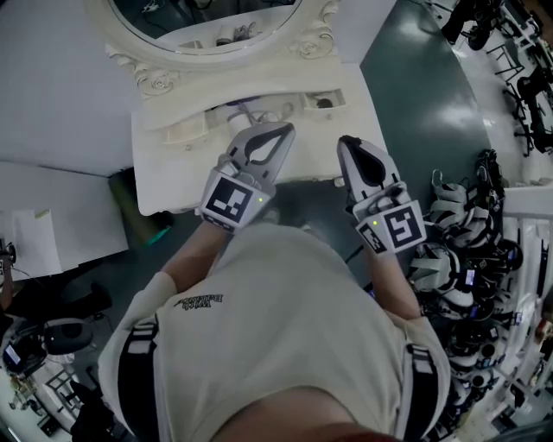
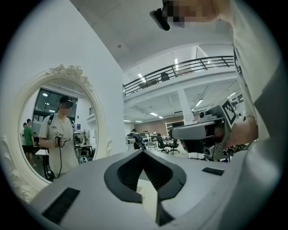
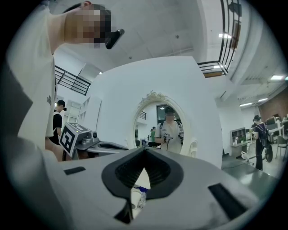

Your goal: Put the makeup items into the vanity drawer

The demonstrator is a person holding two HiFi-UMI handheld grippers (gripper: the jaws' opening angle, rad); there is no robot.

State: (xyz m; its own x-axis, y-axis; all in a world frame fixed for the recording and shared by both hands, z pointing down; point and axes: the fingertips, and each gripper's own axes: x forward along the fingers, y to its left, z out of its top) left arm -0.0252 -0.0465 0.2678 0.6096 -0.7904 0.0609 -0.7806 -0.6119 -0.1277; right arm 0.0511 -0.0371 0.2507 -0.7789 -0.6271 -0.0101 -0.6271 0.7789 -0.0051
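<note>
White makeup items (image 1: 238, 123), just beyond left fingers (image 1: 276, 147)

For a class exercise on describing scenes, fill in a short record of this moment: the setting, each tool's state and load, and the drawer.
Setting: white vanity with an oval mirror
Left tool: shut, holding nothing, over the vanity top
Right tool: shut, holding nothing, beside the left tool
Drawer: appears open below the mirror, with small items inside that are too small to name
Person: faces the vanity and is reflected in the mirror
</note>
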